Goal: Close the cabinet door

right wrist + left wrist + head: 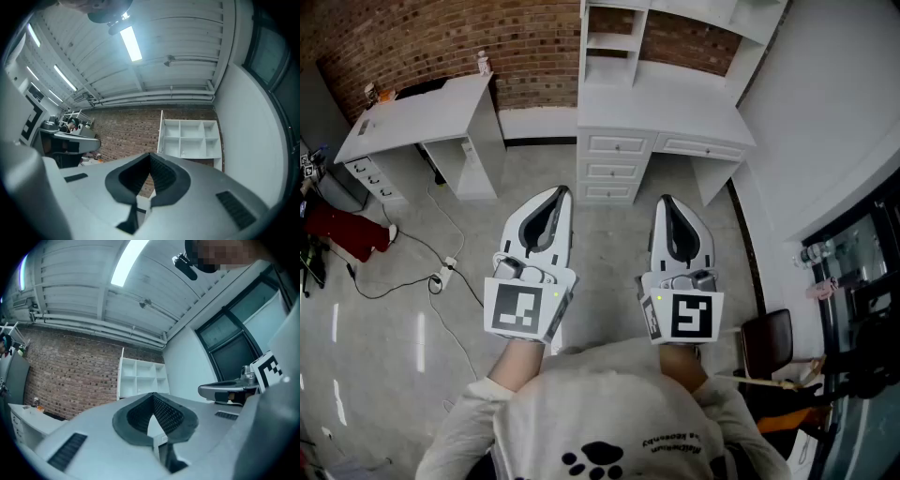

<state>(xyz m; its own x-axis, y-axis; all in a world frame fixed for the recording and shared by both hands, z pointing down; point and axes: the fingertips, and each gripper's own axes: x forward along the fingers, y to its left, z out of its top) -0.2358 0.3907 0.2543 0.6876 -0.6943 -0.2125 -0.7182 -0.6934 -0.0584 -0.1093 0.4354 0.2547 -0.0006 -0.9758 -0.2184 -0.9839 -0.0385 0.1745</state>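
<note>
A white desk (661, 101) with an open shelf unit (614, 42) on top stands against the brick wall ahead. The same shelf unit shows as white cubbies in the left gripper view (143, 378) and in the right gripper view (192, 138). A thin white panel (161, 131) juts out at its left edge; I cannot tell whether it is a door. My left gripper (562, 192) and right gripper (666, 200) are held side by side over the floor, well short of the desk, pointing at it. Both are shut with nothing between the pads (161, 411) (159, 171).
A drawer stack (617, 169) sits under the desk's left half. A second white desk (422, 112) stands to the left. Cables and a power strip (441, 277) lie on the floor at left, beside a red bag (342, 230). A dark chair (766, 342) stands at right.
</note>
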